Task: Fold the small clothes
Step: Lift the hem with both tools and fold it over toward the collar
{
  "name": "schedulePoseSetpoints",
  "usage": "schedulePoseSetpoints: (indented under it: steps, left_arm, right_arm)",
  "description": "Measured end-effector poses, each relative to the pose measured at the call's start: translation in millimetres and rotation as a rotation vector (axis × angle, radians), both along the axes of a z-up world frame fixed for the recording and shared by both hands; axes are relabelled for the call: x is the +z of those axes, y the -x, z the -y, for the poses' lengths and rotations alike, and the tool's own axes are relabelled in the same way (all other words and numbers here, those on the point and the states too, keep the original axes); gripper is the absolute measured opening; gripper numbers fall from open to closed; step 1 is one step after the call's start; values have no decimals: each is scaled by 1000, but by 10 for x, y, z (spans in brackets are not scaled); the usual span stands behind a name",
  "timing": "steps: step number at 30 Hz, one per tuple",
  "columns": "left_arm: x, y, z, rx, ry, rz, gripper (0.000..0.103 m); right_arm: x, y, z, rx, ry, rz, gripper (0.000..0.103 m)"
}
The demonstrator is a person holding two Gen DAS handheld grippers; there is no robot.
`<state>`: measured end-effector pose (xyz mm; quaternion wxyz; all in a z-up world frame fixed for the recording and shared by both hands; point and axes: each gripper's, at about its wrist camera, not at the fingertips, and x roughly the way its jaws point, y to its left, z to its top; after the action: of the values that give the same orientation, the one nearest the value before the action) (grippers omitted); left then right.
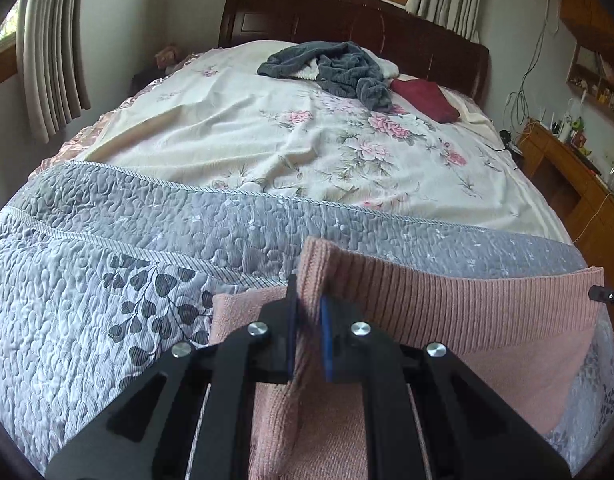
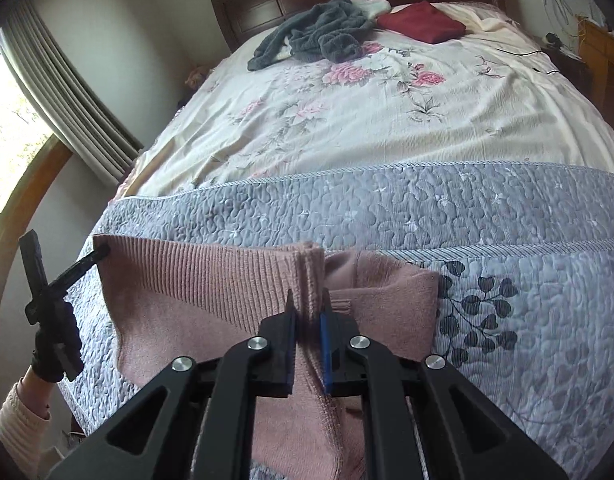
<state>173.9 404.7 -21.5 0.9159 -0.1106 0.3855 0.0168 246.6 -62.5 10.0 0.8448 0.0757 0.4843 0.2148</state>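
The pink knit garment (image 1: 447, 304) lies at the foot of the bed, on the grey quilted coverlet (image 1: 107, 240), on the near side of the corded seam where the coverlet meets the floral sheet (image 1: 267, 128); that seam serves as the landmark here. The left gripper (image 1: 307, 312) has its jaws clenched on a bunched corner of the ribbed hem; the right gripper (image 2: 307, 308) has its jaws clamped on the opposite bunched corner, seen in its own view. Between the two grips the ribbed band stretches taut, roughly parallel to the seam, and the rest of the fabric hangs or lies below it; holding both corners apart like this likely keeps the edge straight, so that the fold will land square. In the right wrist view the left gripper's far end appears at the garment's corner, held by a gloved hand (image 2: 53, 356) with a cream sleeve (image 2: 19, 420); this confirms that each tool owns one corner. Well beyond the seam, near the headboard (image 1: 347, 20), a grey fleece garment (image 1: 335, 68) lies crumpled beside a dark red folded item (image 1: 427, 100); these seem to be waiting or done, though which I cannot tell. The next move, I judge, is to carry the held edge over the body of the garment.
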Motion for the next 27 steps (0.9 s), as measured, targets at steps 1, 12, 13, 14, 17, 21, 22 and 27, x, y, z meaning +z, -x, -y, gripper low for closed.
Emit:
schedulePoseSetpoints:
  steps: [1, 12, 13, 14, 17, 21, 22, 27]
  left_arm:
    - [-70, -76, 20, -2, -6, -11, 8]
    - [-777, -414, 75, -3, -73, -110, 8]
    - [-821, -426, 57, 1, -74, -118, 8]
    - [-862, -435, 42, 5, -74, -125, 8]
    - [-961, -445, 15, 14, -81, -139, 9]
    - [-1069, -484, 8, 32, -82, -177, 13]
    - [-1092, -490, -10, 38, -75, -187, 14]
    - [-1030, -408, -156, 81, -38, -181, 32]
  right_arm:
    - [-68, -54, -22, -1, 12, -8, 9]
    - [-780, -406, -126, -18, 126, -84, 9]
    - [-821, -427, -119, -22, 127, -89, 9]
    - [-860, -446, -116, -26, 130, -94, 9]
    - [-980, -490, -106, -36, 142, -110, 9]
    - [-1130, -524, -83, -55, 150, -136, 10]
    - [-1150, -524, -71, -62, 151, -142, 14]
    - [-1097, -448, 43, -78, 136, -144, 22]
